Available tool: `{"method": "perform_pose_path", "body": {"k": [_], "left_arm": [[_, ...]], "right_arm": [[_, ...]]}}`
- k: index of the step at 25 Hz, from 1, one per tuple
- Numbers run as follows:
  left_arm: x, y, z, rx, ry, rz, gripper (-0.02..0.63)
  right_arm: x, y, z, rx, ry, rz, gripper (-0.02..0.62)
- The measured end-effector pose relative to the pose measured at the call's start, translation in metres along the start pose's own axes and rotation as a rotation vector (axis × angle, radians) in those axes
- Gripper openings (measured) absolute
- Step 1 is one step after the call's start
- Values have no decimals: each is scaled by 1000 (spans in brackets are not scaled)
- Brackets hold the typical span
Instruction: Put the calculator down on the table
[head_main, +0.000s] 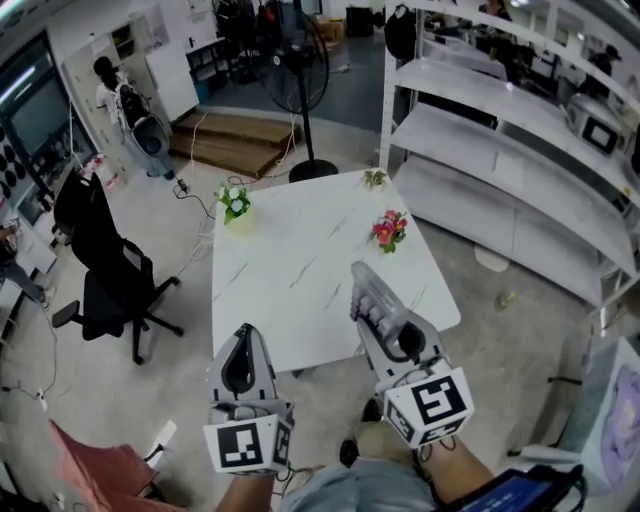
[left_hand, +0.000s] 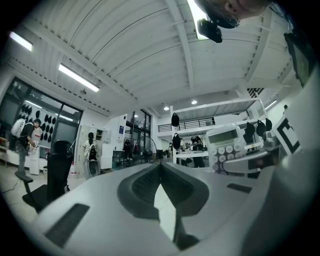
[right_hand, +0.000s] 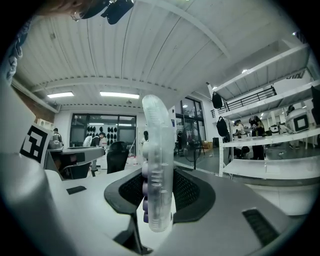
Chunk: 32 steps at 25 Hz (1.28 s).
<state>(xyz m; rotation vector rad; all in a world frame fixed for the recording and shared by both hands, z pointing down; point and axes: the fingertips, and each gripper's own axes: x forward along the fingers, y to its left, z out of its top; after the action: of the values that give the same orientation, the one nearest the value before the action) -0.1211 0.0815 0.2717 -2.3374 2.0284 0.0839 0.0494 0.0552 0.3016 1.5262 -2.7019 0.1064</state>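
1. Right hand-held gripper (right_hand: 159, 174) is clamped on the calculator (right_hand: 158, 150), pinched edge-on across its thin body near the lower end, keys facing frame left.
2. Left hand-held gripper (left_hand: 160, 167): jaws together, nothing in them, carried at lower left of the head view.
3. In the head view the calculator sits at lower centre, in the air over the near right edge of the white worktop (head_main: 300, 260), not yet down.
4. Handling, judged: light, stiff, clear plastic shell, probably slick. Current hold across the faces looks fine. Tip it flat before letting go or it may topple.
5. Room: the worktop's middle is bare. Flower pots (head_main: 234, 203) (head_main: 389, 230) sit toward its far side, well apart from the calculator.
6. Edges: near edge right under the grippers, so set it further in. Office chair (head_main: 110, 275) at frame left, shelving (head_main: 500, 170) at right, both off the worktop.
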Motion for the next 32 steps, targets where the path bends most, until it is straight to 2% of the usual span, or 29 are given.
{"method": "perform_pose_path", "body": {"k": [8, 15, 22, 32], "left_arm": [[60, 6, -30, 4, 61, -14, 8], [138, 26, -45, 17, 82, 10, 8], [205, 39, -28, 55, 75, 59, 8], [236, 69, -5, 71, 10, 104, 8]], "right_arm": [[52, -31, -27, 30, 58, -4, 149], [131, -64, -43, 65, 102, 37, 149], [199, -86, -22, 79, 94, 121, 149], [256, -80, 12, 41, 56, 181, 149]]}}
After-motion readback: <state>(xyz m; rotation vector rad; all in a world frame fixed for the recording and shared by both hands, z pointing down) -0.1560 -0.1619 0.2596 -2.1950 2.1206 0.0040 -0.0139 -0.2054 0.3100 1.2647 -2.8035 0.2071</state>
